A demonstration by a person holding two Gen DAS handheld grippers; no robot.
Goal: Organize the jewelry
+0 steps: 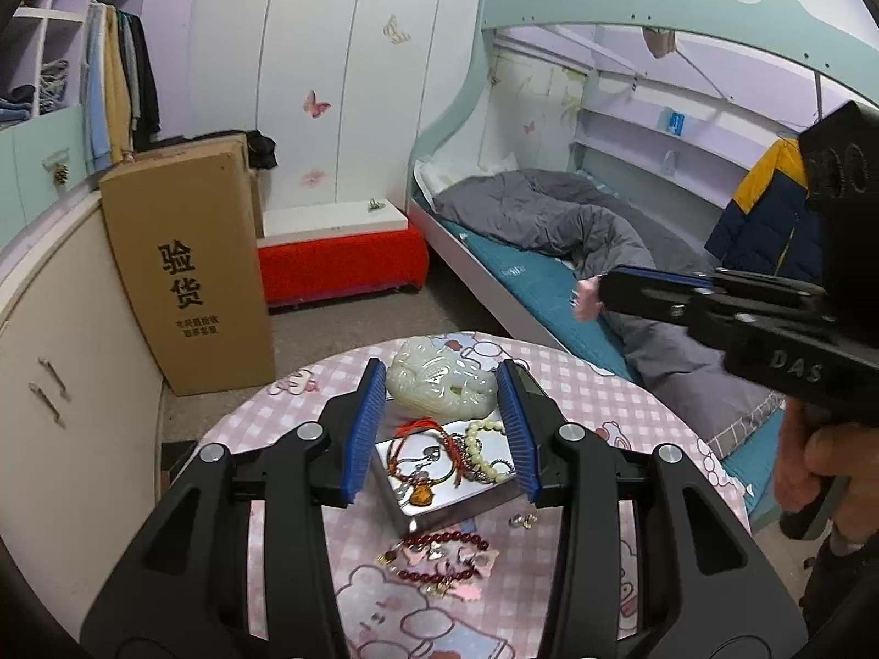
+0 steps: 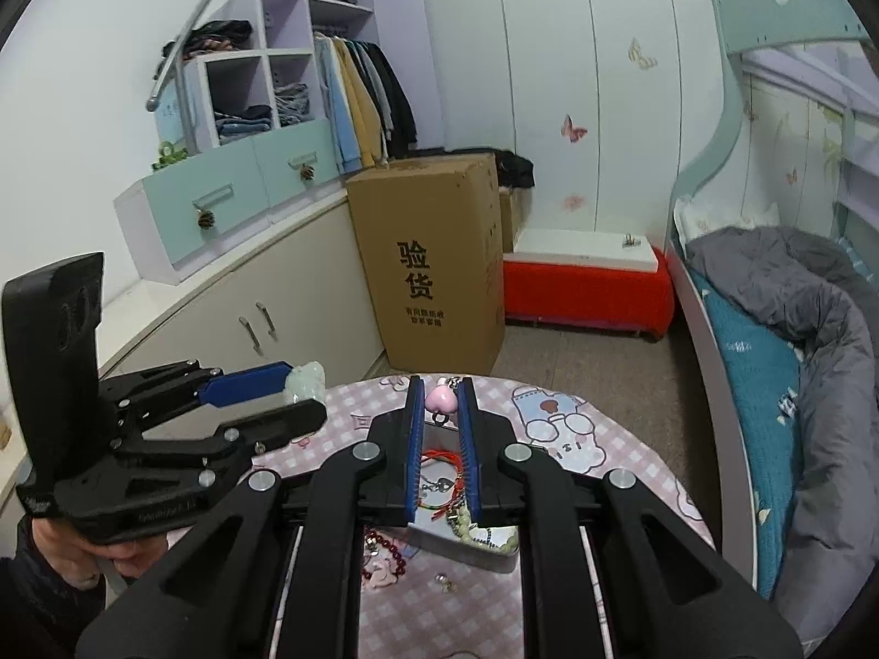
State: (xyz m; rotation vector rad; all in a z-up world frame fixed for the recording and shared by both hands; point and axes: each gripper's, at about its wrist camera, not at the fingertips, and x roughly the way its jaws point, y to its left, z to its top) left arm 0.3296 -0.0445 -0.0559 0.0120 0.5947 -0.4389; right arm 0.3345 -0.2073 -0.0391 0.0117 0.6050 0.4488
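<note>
Left wrist view: one jade carving (image 1: pixel 439 384), one tray (image 1: pixel 439 505), two red bead bracelets (image 1: pixel 445 554).

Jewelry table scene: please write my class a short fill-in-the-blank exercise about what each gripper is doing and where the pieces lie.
1. The right gripper pinches a pink charm shaped like a ____.
2. The pale jade carving sits between the open fingers of the ____ gripper.
3. The bracelets are piled in a shiny metal ____.
4. A dark red bead bracelet lies on the ____, outside the metal container.

Missing words: heart; left; tray; tablecloth
</note>
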